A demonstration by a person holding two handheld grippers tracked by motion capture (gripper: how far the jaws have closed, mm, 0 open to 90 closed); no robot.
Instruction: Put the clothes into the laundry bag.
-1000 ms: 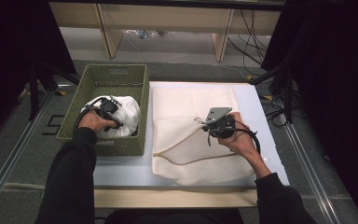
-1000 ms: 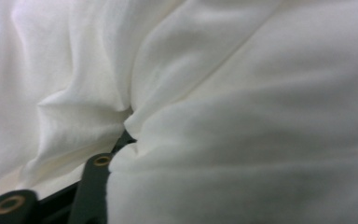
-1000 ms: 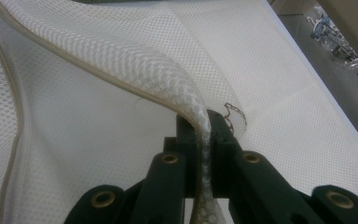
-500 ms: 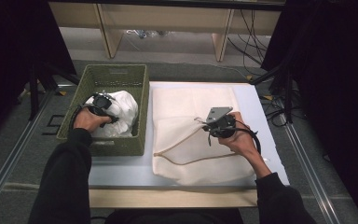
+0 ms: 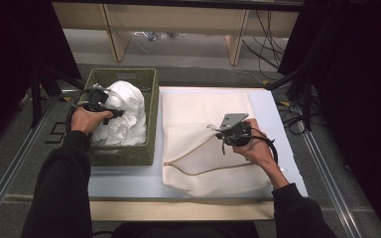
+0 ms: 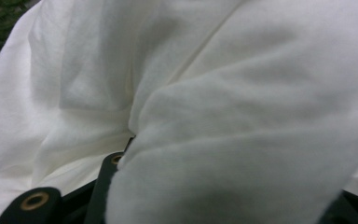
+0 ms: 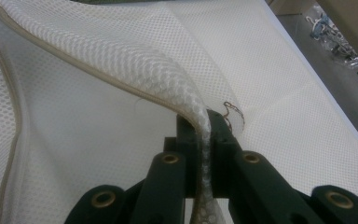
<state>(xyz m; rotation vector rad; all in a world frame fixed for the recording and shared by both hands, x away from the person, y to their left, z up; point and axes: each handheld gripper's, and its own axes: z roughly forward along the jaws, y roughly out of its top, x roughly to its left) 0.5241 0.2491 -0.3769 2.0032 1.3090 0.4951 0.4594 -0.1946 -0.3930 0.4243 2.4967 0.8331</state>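
Note:
A white cloth (image 5: pixel 124 111) is bunched up in the green basket (image 5: pixel 124 154) at the table's left. My left gripper (image 5: pixel 110 108) holds a fold of it above the basket. Its jaws have just been closing on the fabric. In the left gripper view the cloth (image 6: pixel 214 93) drapes over the black jaws and hides their tips. A cream mesh bag (image 5: pixel 203 163) with a zipper lies flat on the table. My right gripper (image 5: pixel 223 131) is shut on its raised upper edge. In the right gripper view the mesh (image 7: pixel 98 140) runs between the pinched jaws of the right gripper (image 7: pixel 204 126).
The pale blue table top (image 5: pixel 129 183) shows bare in front of the basket. The bag's open zipper edge (image 7: pixel 9 116) curves along the left of the right gripper view. Cables (image 5: pixel 297 114) lie on the floor off the table's right side, and wooden frames (image 5: pixel 114 29) stand beyond it.
The left hand has risen with the white cloth, which now stands higher out of the basket. The right hand and the mesh bag have stayed where they were.

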